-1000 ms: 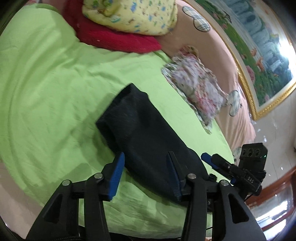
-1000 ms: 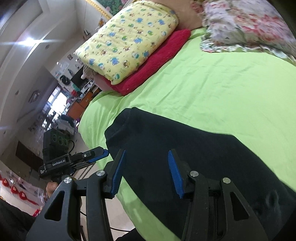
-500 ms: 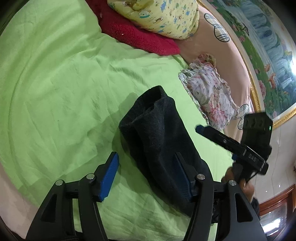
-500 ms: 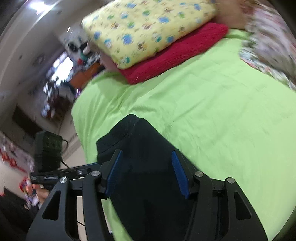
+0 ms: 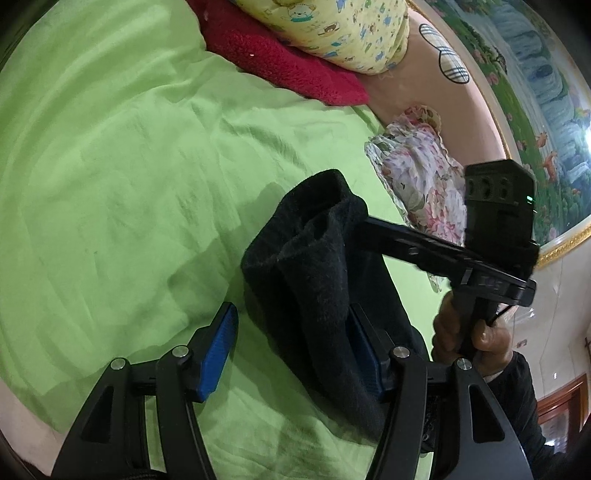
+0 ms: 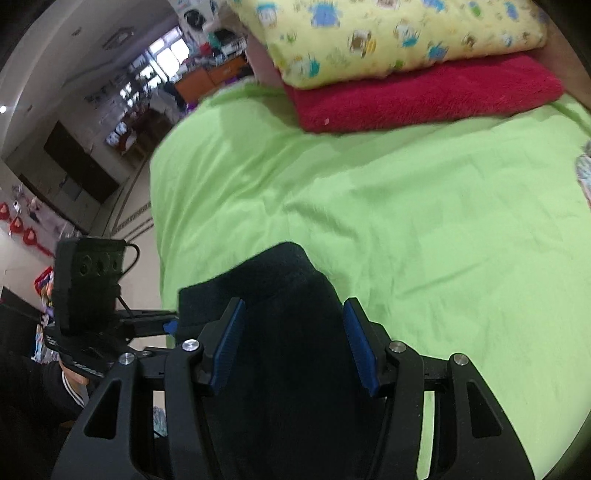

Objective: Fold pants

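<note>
The black pants [image 5: 314, 280] lie bunched and folded on the green bed sheet [image 5: 110, 166]; they also show in the right wrist view [image 6: 288, 332]. My left gripper [image 5: 295, 350] is open, its blue pads either side of the pants' near end, one pad partly hidden behind the cloth. My right gripper [image 6: 295, 343] is open, with the pants lying between and under its fingers. In the left wrist view the right gripper's fingers reach into the raised far fold and are hidden by it. The left gripper's body [image 6: 92, 295] shows at left in the right wrist view.
A yellow patterned pillow [image 6: 388, 33] lies on a red blanket [image 6: 424, 96] at the head of the bed. A floral pillow [image 5: 417, 173] lies at the right by the pink headboard [image 5: 436, 85]. The bed edge and floor [image 6: 136, 218] are to the left.
The pants have been gathered from a long flat strip into a shorter, raised bundle. The right gripper moved in toward the far fold. Both grippers stayed open.
</note>
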Available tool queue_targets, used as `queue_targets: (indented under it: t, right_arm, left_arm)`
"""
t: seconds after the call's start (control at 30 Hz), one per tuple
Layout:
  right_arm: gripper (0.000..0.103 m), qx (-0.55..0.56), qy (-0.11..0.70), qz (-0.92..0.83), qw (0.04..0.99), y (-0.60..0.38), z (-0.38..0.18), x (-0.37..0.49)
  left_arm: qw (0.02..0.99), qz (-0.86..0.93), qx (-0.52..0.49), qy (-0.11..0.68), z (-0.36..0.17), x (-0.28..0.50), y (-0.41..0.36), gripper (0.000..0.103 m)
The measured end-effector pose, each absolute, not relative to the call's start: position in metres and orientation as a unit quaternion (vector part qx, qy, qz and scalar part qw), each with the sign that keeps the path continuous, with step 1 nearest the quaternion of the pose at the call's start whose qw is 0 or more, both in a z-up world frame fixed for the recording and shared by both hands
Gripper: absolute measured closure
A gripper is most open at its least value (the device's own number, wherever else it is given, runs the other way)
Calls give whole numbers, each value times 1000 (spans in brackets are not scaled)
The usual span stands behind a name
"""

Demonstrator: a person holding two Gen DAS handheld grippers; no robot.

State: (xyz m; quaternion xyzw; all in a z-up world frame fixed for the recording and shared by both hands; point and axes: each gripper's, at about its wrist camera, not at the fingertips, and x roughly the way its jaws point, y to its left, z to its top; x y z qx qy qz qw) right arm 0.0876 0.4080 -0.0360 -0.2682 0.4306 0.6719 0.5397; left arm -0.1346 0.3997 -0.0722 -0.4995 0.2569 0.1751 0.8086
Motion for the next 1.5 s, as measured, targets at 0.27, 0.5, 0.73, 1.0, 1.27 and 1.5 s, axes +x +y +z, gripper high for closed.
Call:
queue_targets:
  t: [0.27, 0.5, 0.73, 1.0, 1.27, 1.5]
  right_arm:
    - [63, -254, 434, 672, 544, 404, -42, 89]
    - [74, -212, 425, 680, 558, 380, -23, 97]
    - [76, -162, 402, 693, 576, 340, 8, 102]
    - [80, -111, 375, 695, 604, 283, 37, 109]
    - [82, -52, 358, 681, 636, 210, 56, 121]
    - [83, 1, 344, 664, 664, 145, 60, 133]
  left_arm:
    - [815, 181, -478, 272, -68, -119, 401, 75]
    - [841, 169, -450, 250, -41, -115, 386, 81]
    - [863, 141, -425, 237, -6, -105, 362, 82]
    - [885, 90, -394, 229, 33, -87, 322, 82]
    - [900, 33, -362, 240, 62, -57, 264, 82]
    - [911, -9, -321, 257, 81, -30, 210, 82]
